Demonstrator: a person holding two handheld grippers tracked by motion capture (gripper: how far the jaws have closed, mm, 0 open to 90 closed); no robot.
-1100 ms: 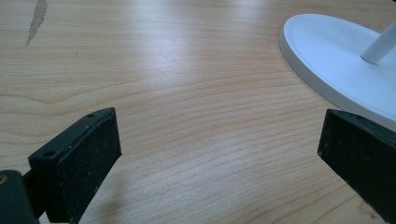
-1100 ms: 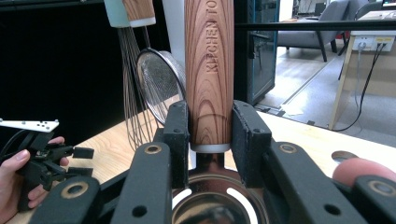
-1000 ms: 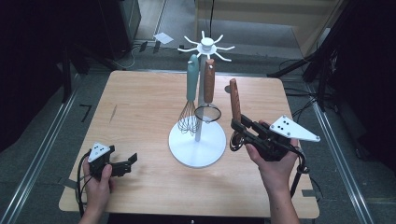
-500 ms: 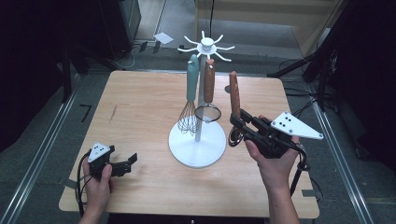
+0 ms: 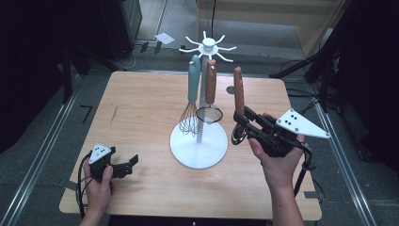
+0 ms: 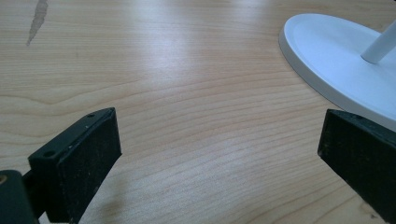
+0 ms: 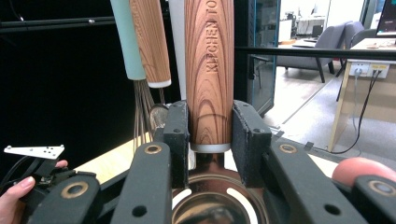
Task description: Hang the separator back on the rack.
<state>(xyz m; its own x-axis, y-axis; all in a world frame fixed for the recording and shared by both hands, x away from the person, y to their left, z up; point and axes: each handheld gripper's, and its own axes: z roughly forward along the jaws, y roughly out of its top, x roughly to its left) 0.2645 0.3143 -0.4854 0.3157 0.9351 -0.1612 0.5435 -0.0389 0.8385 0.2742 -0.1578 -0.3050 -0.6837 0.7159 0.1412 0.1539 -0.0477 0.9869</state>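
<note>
Both right tongs (image 7: 210,133) pads clamp the wooden handle (image 7: 208,70).

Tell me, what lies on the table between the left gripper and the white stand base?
Nothing: in the high view, bare wood separates the left gripper from the white stand base.

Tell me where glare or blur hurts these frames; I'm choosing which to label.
High view: soft overall, dark surroundings, table evenly lit. Left gripper view: pale glare on the wood near the top, jaws slightly soft. Right gripper view: wooden handle sharp, its lettering readable; bright office behind, black at left.
</note>
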